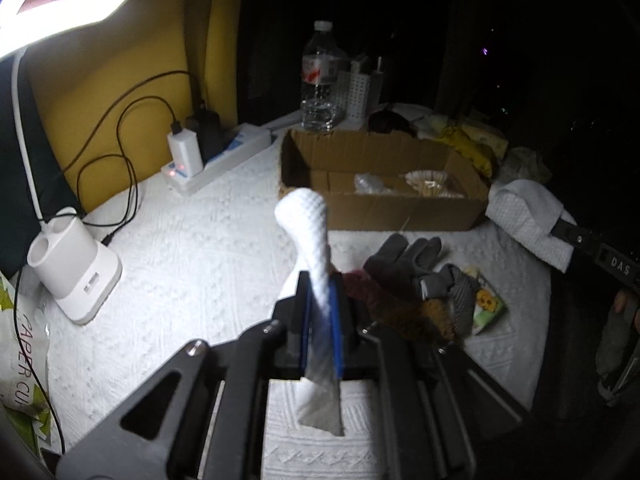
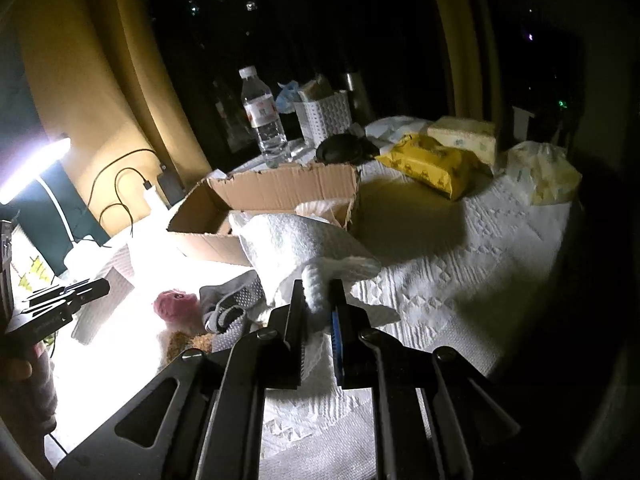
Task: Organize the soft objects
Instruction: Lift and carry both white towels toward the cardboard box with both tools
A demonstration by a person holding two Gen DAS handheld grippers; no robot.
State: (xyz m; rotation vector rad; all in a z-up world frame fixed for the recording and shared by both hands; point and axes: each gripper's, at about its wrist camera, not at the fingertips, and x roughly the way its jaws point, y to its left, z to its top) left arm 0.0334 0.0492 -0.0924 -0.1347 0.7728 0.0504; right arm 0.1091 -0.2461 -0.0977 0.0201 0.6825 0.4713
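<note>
A white textured cloth [image 1: 310,240] stands pinched in the left gripper [image 1: 320,304] at frame centre, its free end rising above the table; a second white towel [image 2: 296,248], bunched, is clamped in the right gripper [image 2: 318,312], centre frame, just before the cardboard box [image 2: 280,188]. Judging by this, both are mid-carry. Next each needs lowering into the box, then letting go. Grey gloves [image 1: 408,256] and a pink plush [image 2: 174,304] lie waiting on the white tablecloth [image 1: 192,248].

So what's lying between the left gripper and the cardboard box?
In the left wrist view, only bare white tablecloth lies between the left gripper and the cardboard box; the gray glove sits off to the right.
</note>
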